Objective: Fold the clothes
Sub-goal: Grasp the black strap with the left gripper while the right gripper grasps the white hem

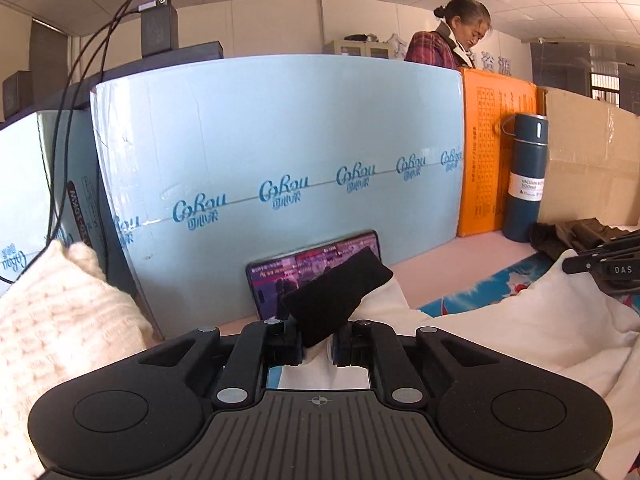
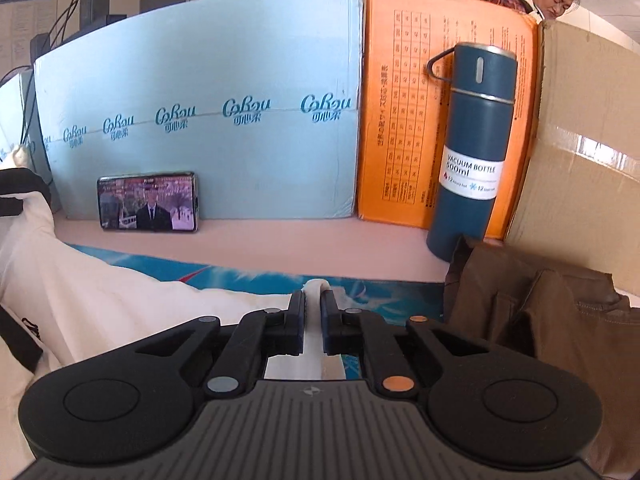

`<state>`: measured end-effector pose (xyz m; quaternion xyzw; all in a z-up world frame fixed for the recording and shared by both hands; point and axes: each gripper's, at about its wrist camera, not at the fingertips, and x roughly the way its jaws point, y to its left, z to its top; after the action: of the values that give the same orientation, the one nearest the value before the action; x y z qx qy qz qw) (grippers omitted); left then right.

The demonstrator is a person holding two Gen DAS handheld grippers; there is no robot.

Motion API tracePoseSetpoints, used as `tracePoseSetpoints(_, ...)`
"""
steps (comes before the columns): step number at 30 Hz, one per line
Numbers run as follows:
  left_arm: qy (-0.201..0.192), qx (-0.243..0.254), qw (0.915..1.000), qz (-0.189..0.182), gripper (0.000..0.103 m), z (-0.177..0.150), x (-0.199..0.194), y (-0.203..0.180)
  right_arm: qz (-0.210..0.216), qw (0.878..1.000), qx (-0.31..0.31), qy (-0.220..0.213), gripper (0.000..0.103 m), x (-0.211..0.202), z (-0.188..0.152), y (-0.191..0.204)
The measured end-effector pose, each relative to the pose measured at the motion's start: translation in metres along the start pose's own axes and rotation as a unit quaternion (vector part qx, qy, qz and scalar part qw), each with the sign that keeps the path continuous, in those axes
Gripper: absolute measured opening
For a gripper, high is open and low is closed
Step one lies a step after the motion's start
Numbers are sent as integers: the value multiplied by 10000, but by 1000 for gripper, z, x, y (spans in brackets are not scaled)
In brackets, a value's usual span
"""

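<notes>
A white garment (image 1: pixel 540 320) with a black cuff (image 1: pixel 336 292) stretches between both grippers over a blue patterned mat (image 2: pixel 248 276). In the left wrist view my left gripper (image 1: pixel 318 344) is shut on the garment just below the black cuff, which sticks up past the fingers. The right gripper's black tips (image 1: pixel 600 268) show at the right edge, gripping the same cloth. In the right wrist view my right gripper (image 2: pixel 313 320) is shut on a thin fold of the white garment (image 2: pixel 120 300), which runs off to the left.
A phone (image 2: pixel 148 202) playing video leans on a light blue carton (image 2: pixel 208 112). Beside it stand an orange box (image 2: pixel 404 120), a dark blue vacuum bottle (image 2: pixel 468 152) and a brown cardboard box (image 2: pixel 580 152). Folded brown clothing (image 2: pixel 552 320) lies right; a cream knit (image 1: pixel 56 320) left. A person (image 1: pixel 444 40) stands behind.
</notes>
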<state>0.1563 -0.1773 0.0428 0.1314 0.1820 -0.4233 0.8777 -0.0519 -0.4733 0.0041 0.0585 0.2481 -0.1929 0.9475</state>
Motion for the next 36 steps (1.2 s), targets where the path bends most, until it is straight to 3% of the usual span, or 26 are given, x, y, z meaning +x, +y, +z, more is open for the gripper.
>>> tracePoseSetpoints(5, 534, 77, 9982, 277, 12, 4, 51, 2, -325, 9993, 3, -161, 7, 19, 20, 3)
tracePoseSetpoints(10, 1155, 256, 9920, 433, 19, -17, 99, 0, -536, 9982, -91, 244, 7, 59, 14, 0)
tracePoseSetpoints(11, 1196, 284, 9912, 482, 25, -20, 102, 1, -536, 9980, -86, 320, 7, 65, 10, -1)
tracePoseSetpoints(13, 1234, 384, 9895, 647, 47, -24, 107, 2, -534, 9975, -56, 454, 7, 75, 2, -4)
tracePoseSetpoints(14, 1201, 485, 9883, 804, 68, -24, 107, 1, -523, 9975, -26, 474, 8, 77, 0, -5)
tracePoseSetpoints(15, 1168, 585, 9867, 962, 80, -25, 108, 0, -511, 9975, 5, 494, 8, 79, -2, -6)
tracePoseSetpoints(17, 1176, 800, 9827, 1190, 87, -25, 109, 0, -485, 9974, 70, 525, 9, 83, -6, -8)
tracePoseSetpoints(21, 1117, 1159, 9777, 1351, 87, -21, 102, 0, -396, 9983, 304, 295, 16, 71, -3, -16)
tracePoseSetpoints(23, 930, 1218, 9783, 1396, 87, -15, 87, 3, -293, 9985, 449, 64, 33, 54, 2, -16)
tracePoseSetpoints(27, 296, 924, 9895, 1067, 87, -11, 29, 11, 67, 9973, 588, -429, 47, 13, 12, -8)
tracePoseSetpoints(29, -56, 758, 9950, 653, 87, -20, -4, 10, 417, 9958, 553, -606, 60, -7, 13, 4)
tracePoseSetpoints(31, -361, 601, 9972, 262, 87, -32, -33, 9, 819, 9936, 449, -636, 63, -20, 9, 21)
tracePoseSetpoints(36, -223, 375, 9989, -164, 86, -74, -58, -2, 1896, 9816, 141, -154, 66, -26, -13, 79)
